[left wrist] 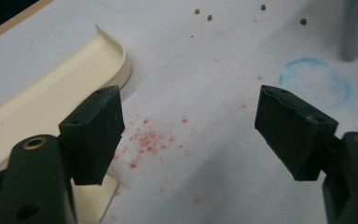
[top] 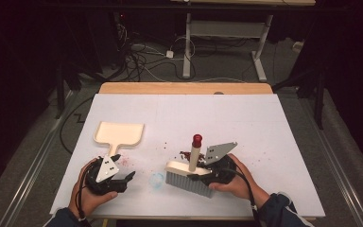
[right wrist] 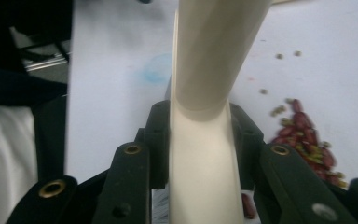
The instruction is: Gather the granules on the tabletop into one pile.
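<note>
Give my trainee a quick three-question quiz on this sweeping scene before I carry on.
1. True or false: the right gripper is clamped on the brush.
2. What lies just beside the left gripper: A dustpan, B cup, C sponge?
3. What colour is the cap on the brush handle?

Key: 1 true; 2 A, jaws open, nothing between them; 3 red.
</note>
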`<action>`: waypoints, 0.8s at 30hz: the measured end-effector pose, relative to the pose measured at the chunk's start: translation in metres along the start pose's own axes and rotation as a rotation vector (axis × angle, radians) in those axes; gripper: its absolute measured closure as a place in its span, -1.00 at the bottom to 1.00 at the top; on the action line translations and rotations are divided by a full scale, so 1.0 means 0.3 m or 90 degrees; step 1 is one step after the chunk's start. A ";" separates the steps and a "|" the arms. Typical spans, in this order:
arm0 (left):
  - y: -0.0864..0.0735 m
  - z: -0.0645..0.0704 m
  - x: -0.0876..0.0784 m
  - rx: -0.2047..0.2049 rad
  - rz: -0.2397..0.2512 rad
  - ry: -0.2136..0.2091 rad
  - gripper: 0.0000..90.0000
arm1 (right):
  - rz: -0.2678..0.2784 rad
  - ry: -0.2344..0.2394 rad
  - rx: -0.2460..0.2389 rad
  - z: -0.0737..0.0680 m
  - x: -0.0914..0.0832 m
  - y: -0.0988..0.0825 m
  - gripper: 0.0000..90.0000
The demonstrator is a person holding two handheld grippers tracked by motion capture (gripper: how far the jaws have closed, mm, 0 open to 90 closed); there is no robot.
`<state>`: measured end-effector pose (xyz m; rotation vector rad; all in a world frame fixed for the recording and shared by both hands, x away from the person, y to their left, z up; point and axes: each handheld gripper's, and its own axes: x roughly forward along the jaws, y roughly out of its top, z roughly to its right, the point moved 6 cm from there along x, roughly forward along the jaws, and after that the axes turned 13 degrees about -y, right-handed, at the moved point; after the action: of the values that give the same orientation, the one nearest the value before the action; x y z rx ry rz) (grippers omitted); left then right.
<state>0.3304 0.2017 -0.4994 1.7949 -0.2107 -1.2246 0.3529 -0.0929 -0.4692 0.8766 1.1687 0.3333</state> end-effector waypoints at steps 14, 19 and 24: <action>0.002 0.007 0.002 0.001 -0.003 -0.008 -0.49 | -0.001 -0.096 0.091 0.166 -0.010 0.004 0.50; 0.002 -0.005 -0.017 -0.001 0.010 0.005 -0.49 | 0.043 -0.115 0.154 0.159 -0.038 0.059 0.50; 0.002 -0.004 -0.017 0.000 0.009 0.004 -0.49 | 0.099 -0.116 0.250 0.121 -0.018 0.140 0.50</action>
<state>0.3292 0.2052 -0.4955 1.7946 -0.2185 -1.2086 0.3918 -0.0848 -0.4301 1.3176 1.0127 0.1462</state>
